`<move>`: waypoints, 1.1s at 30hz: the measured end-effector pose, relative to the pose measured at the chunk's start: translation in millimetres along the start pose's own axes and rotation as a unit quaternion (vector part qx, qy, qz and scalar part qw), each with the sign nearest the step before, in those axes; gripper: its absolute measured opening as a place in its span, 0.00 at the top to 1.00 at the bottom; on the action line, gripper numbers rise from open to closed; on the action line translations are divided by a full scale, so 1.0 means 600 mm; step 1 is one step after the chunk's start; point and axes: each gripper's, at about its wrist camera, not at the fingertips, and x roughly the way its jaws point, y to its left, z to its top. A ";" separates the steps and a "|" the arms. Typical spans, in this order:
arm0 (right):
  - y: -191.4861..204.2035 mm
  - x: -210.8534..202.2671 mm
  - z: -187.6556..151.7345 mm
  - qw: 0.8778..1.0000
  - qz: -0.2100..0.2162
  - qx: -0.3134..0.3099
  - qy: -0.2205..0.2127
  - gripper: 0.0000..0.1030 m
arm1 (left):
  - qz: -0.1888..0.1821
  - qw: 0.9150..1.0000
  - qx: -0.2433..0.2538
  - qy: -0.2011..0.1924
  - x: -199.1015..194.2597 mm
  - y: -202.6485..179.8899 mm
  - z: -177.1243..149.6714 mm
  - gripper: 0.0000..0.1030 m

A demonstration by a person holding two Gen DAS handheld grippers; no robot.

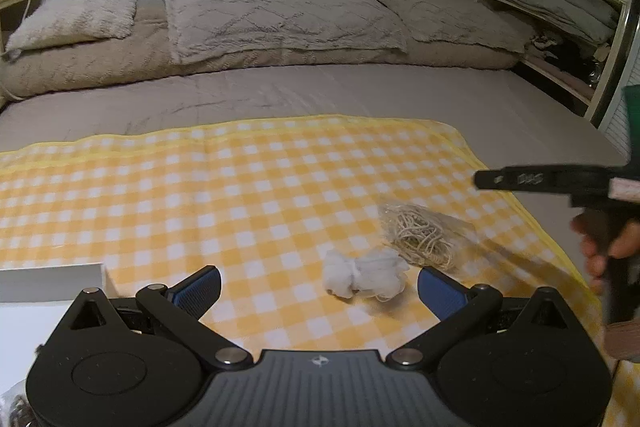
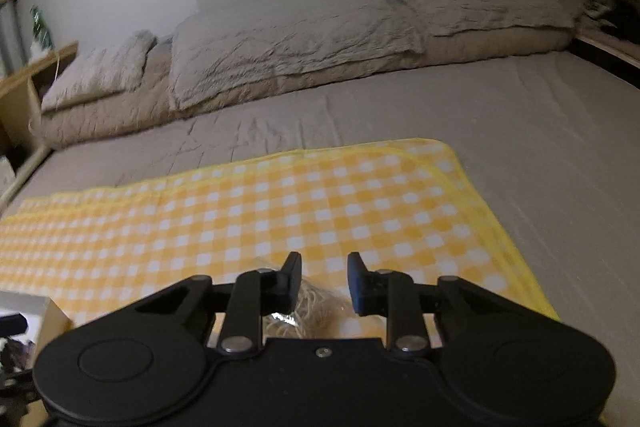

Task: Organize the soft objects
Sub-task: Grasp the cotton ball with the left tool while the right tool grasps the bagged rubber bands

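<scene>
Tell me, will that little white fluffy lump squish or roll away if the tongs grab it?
The white lump looks like bunched soft cloth, so it would probably squash and flop, not stay stiff. It seems light for its size. Its lumpy shape, resting on the checked blanket, makes rolling unlikely. The left tongs stand wide open just short of it.

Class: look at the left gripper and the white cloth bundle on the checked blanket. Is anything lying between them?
Nothing visible. The left gripper is open, and the cloth bundle lies on bare blanket just ahead of its fingers. The string bag sits behind the bundle, out of the way.
</scene>
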 end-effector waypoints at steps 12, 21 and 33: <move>0.009 0.139 -0.051 0.995 0.060 -0.055 0.051 0.83 | -0.034 0.999 0.035 0.011 0.105 -0.021 -0.009 0.03; 0.021 0.148 -0.079 0.987 0.078 -0.131 0.052 0.84 | -0.053 0.998 0.010 0.029 0.177 -0.022 -0.016 0.17; 0.000 0.152 -0.061 0.978 0.101 -0.177 0.036 0.52 | -0.062 0.997 -0.026 0.029 0.187 -0.004 -0.017 0.48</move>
